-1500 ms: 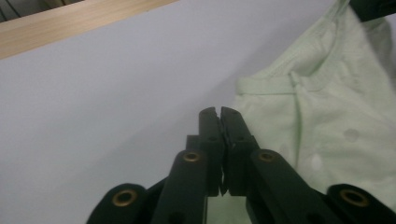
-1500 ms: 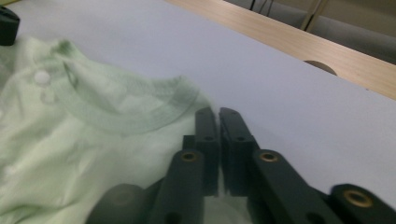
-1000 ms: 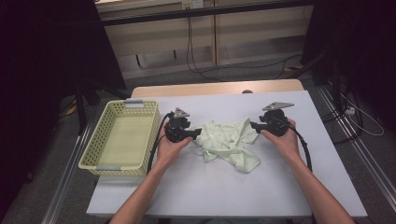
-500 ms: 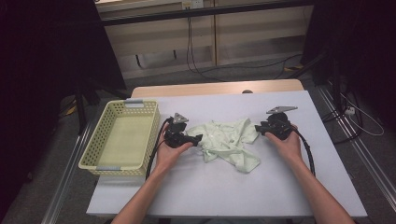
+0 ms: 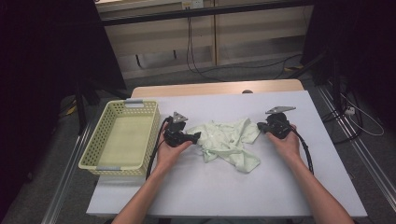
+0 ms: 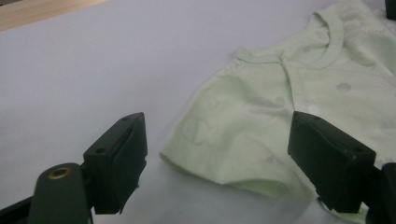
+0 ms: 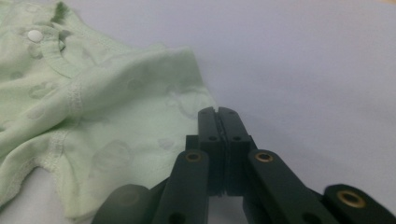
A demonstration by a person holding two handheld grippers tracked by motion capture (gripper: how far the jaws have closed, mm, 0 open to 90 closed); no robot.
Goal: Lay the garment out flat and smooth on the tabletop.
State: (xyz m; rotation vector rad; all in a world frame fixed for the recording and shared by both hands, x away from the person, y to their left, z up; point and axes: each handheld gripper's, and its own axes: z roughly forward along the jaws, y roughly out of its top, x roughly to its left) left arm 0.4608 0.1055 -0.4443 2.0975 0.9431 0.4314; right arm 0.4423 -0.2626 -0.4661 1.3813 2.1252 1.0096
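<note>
A pale green baby garment lies crumpled in the middle of the white table. My left gripper rests at its left edge. Up close, this gripper stands open with a corner of the garment lying between its fingers, untouched by the pads; its jaws have just been closing a little. My right gripper sits at the garment's right edge. Its jaws have just closed, and it is now shut on the rim of the cloth.
A pale yellow perforated basket stands on the table's left end, close to my left hand. Bare table surface stretches in front of the garment and to the right of my right hand. A wooden strip runs along the far edge.
The right gripper's jaws have come together at the garment's right edge. Both hands have stayed almost in place, and the garment has barely shifted.
</note>
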